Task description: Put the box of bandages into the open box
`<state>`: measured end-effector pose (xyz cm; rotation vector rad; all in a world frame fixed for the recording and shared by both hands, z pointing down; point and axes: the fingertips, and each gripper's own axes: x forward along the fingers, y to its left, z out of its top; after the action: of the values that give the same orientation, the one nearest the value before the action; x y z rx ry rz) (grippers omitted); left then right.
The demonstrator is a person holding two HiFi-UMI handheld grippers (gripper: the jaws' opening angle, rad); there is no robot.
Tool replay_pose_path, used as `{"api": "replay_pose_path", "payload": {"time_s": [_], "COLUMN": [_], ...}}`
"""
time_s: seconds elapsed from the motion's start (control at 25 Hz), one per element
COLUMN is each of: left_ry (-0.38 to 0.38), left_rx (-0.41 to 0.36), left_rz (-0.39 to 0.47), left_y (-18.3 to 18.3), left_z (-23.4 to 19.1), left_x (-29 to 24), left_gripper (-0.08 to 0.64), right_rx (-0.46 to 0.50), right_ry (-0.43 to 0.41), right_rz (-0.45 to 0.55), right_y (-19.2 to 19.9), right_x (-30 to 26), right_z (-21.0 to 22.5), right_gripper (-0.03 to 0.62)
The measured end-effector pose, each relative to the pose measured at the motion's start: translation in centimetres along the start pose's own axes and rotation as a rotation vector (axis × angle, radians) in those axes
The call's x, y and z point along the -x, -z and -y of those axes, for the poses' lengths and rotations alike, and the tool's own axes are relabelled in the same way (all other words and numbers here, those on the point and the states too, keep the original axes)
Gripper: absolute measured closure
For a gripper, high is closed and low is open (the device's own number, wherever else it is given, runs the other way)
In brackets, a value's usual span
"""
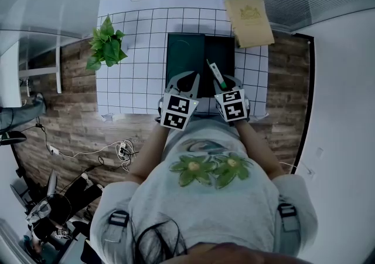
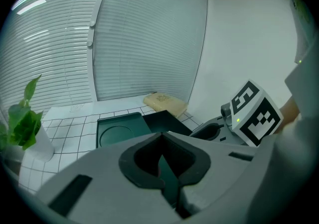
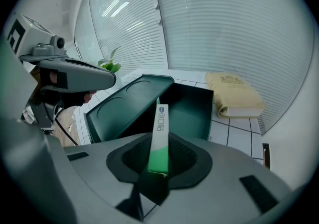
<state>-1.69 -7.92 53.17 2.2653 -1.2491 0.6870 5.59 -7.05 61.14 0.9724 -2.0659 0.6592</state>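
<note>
A thin white and green box of bandages (image 3: pixel 160 128) stands edge-up between the pads of my right gripper (image 3: pixel 159 141), which is shut on it. In the head view the box of bandages (image 1: pixel 214 74) pokes out over the near edge of the dark green open box (image 1: pixel 220 51). The box's lid (image 1: pixel 185 51) lies flat to its left. My left gripper (image 1: pixel 188 78) hovers beside the right gripper (image 1: pixel 221 84), over the lid's near edge. Its jaws meet at the tips with nothing between them (image 2: pixel 159 138). The open box (image 3: pixel 192 111) lies just ahead of the held bandages.
A tan cloth-covered book (image 1: pixel 249 20) lies at the table's far right corner, right behind the open box. A potted plant (image 1: pixel 106 43) stands at the left edge of the white gridded tabletop (image 1: pixel 135 69). Window blinds run behind the table.
</note>
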Motion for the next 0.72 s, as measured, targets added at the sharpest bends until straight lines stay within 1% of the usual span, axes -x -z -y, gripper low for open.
{"api": "replay_pose_path", "payload": {"time_s": [0.72], "left_ry": [-0.006], "left_rx": [0.003], "left_rz": [-0.002], "left_y": [0.20], "left_z": [0.15], "left_x": [-0.05], "left_gripper": [0.554], "right_rx": [0.042], "right_ry": [0.006], "right_rz": [-0.022], "right_y": [0.20], "right_x": [-0.45], "right_z": [-0.08], "right_gripper": [0.499]}}
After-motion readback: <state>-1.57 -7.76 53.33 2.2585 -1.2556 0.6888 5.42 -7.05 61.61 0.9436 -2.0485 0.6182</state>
